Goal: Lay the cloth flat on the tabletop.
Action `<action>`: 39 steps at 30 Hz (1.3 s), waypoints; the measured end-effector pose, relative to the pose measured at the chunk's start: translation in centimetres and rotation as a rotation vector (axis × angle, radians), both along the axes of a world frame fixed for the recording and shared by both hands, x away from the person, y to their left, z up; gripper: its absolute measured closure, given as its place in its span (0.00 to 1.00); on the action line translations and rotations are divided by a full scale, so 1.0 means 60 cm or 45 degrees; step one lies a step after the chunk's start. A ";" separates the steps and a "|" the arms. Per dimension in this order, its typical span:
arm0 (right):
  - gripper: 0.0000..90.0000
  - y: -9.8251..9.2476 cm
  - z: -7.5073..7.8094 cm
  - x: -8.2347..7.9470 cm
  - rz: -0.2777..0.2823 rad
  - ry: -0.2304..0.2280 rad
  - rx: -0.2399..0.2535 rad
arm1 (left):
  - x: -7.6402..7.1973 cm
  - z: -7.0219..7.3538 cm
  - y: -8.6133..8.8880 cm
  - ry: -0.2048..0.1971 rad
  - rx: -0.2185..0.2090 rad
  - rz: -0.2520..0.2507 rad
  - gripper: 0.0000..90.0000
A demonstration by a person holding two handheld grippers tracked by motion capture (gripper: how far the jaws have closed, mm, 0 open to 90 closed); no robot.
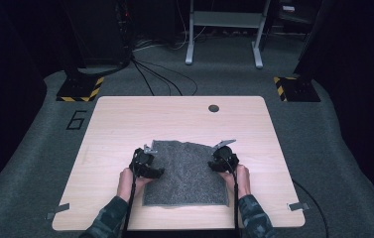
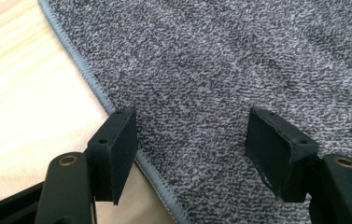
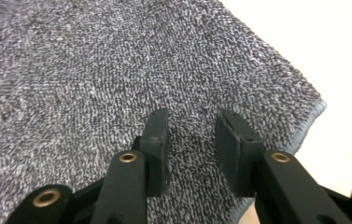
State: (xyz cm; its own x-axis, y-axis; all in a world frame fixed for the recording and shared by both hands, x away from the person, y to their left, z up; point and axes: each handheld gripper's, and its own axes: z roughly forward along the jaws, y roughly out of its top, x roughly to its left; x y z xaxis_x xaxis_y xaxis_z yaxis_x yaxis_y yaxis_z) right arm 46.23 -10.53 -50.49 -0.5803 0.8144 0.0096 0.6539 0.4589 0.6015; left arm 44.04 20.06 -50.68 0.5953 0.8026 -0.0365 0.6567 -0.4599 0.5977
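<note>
Flat grey speckled towel (image 1: 187, 171), stitched edge

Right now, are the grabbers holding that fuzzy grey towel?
No. Both the left gripper and right gripper hover open over the grey terry towel, gripping nothing.

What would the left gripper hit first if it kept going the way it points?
Most likely the towel: the left gripper, open, points down at it just inside its hemmed edge. How far off it is remains unclear.
</note>
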 end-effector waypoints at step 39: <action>0.16 0.136 0.036 -0.127 0.248 -0.089 0.124 | 0.083 0.021 0.060 -0.059 -0.081 0.128 0.17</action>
